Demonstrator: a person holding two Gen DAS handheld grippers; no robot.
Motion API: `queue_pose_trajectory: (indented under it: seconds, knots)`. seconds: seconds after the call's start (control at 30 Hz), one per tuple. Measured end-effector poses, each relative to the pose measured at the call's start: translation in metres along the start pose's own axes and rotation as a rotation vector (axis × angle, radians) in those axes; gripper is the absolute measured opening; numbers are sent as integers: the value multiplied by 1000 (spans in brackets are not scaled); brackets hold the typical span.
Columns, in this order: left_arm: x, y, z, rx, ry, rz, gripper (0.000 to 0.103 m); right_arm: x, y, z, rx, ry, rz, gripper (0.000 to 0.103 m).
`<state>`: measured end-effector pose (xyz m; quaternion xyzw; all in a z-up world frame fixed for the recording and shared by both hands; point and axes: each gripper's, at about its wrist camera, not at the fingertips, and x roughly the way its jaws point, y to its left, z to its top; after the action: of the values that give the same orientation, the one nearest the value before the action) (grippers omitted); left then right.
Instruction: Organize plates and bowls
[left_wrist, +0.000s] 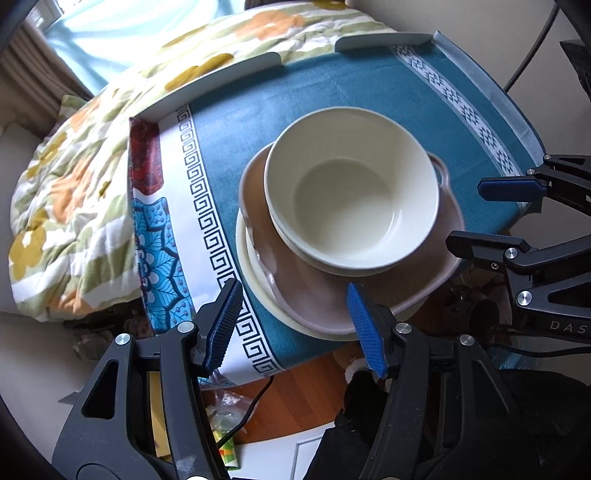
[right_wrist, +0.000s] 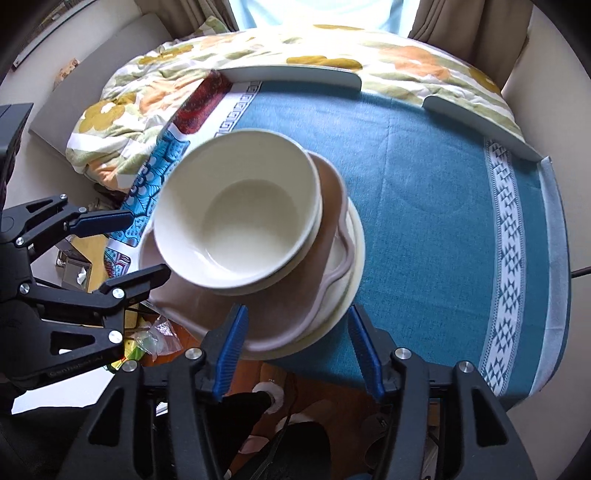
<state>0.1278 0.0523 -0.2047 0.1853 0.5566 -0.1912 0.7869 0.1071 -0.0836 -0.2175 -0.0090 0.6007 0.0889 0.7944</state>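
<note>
**Both grippers open beside a stack of dishes**

Wide open and empty, the jaws of the left gripper (left_wrist: 295, 325) stand at the near edge of the table in the left wrist view. Its blue ribbed fingers (left_wrist: 224, 325) are apart from the dishes and hold nothing. Just ahead of them is the stack: a cream bowl (left_wrist: 351, 188) sits on top, below it is a mauve plate with a wavy rim (left_wrist: 306, 295), and at the bottom is a cream plate (left_wrist: 255, 277) that shows only at the left and near side. The stack rests on the teal tablecloth (left_wrist: 332, 85), close to the near edge of the table. On the right of this view the right gripper (left_wrist: 480, 214) comes in from the side, also with its jaws apart and empty, near the stack's right rim. Behind the table lies a flowered quilt (left_wrist: 74, 192).

In the right wrist view the right gripper (right_wrist: 295, 350) has its jaws widely spread with nothing between them. The mauve plate (right_wrist: 207, 310) reaches close to its left finger; whether they touch I cannot tell. The cream bowl (right_wrist: 240, 218) is on top, slightly blurred, and the cream plate (right_wrist: 354, 251) shows at the right side. The left gripper (right_wrist: 136, 243) enters from the left, open, its lower finger near the bowl's rim. The tablecloth (right_wrist: 443, 184) spreads to the right.
</note>
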Motion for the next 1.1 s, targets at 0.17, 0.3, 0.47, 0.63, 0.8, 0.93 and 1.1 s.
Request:
queue_pose_trajectory:
  seconds: [0.17,0.3,0.47,0.63,0.8,0.93,1.1]
  knots:
    - [-68,-9,-10,-104,-151,25,56,-61,-3,-13,0,-153,6,52]
    - [-138,-22,-26,-210,-332,46,58,-131,-7,-35,21,-321,-6,52]
    - [-212,-46,-57,-300,-594,134,103,-202,-11,-68,42,-515,-53,98]
    - [-250,-67,-79,-322,-721,193,103,-244,-18,-99,102,-658,-175,102]
    - [-262,-81,-90,-333,-765,196,103,-263,-26,-124,160,-754,-229,102]
    - [-271,-91,-97,-337,-799,206,103,-270,-29,-132,171,-778,-249,102]
    - [-280,-99,-99,-331,-830,213,103,-280,-29,-140,177,-809,-256,102]
